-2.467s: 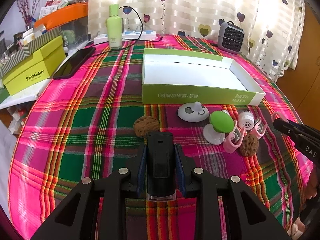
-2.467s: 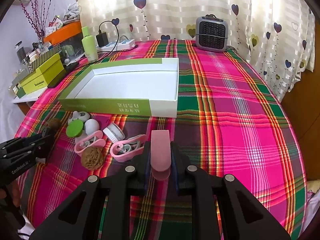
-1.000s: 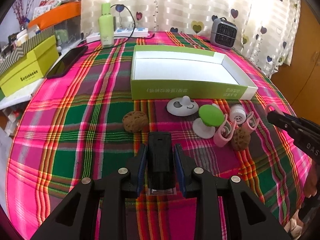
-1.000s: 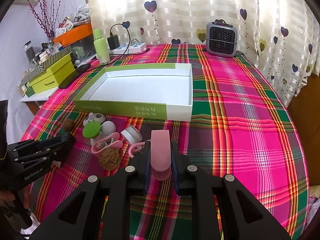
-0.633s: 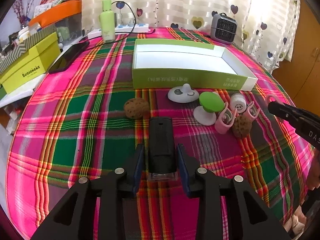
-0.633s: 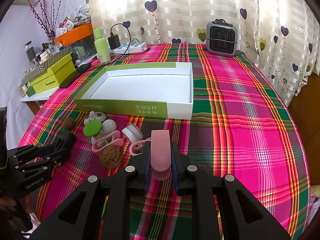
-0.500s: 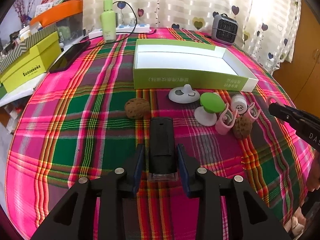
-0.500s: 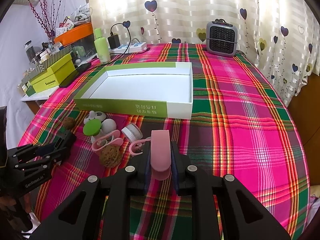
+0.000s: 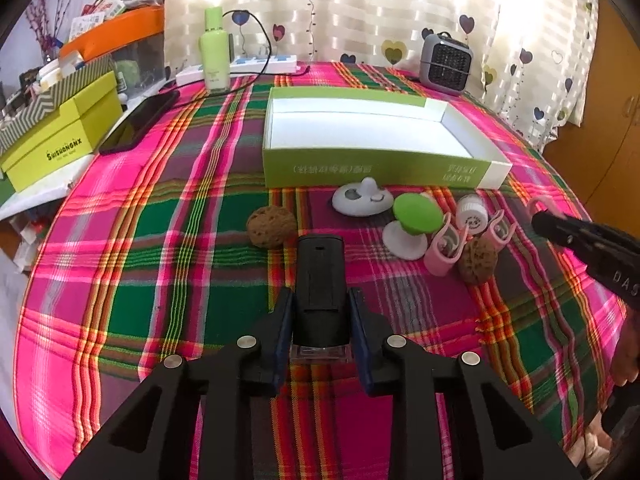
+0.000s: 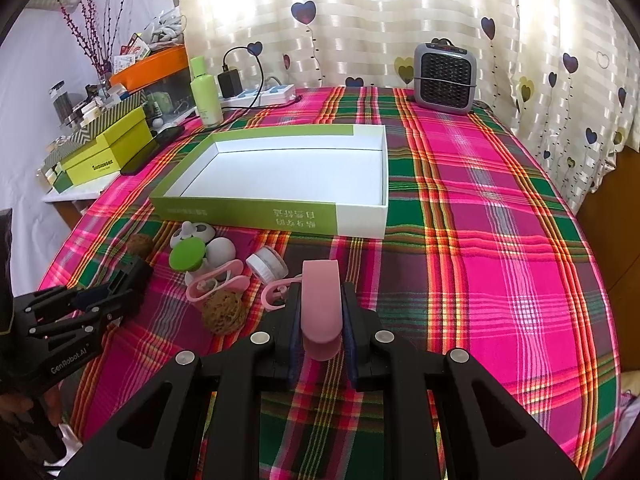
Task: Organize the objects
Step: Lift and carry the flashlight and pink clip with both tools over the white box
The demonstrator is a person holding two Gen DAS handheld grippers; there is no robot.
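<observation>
Left gripper (image 9: pixel 320 312) pinches a black case (image 9: pixel 319 280), right gripper (image 10: pixel 321 312) a pink clip (image 10: pixel 321 300); next, carry both to the empty tray (image 10: pixel 362 222) at frame centre

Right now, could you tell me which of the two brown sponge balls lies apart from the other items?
The brown sponge ball left of the black object, alone; the other touches the pink clips.
</observation>
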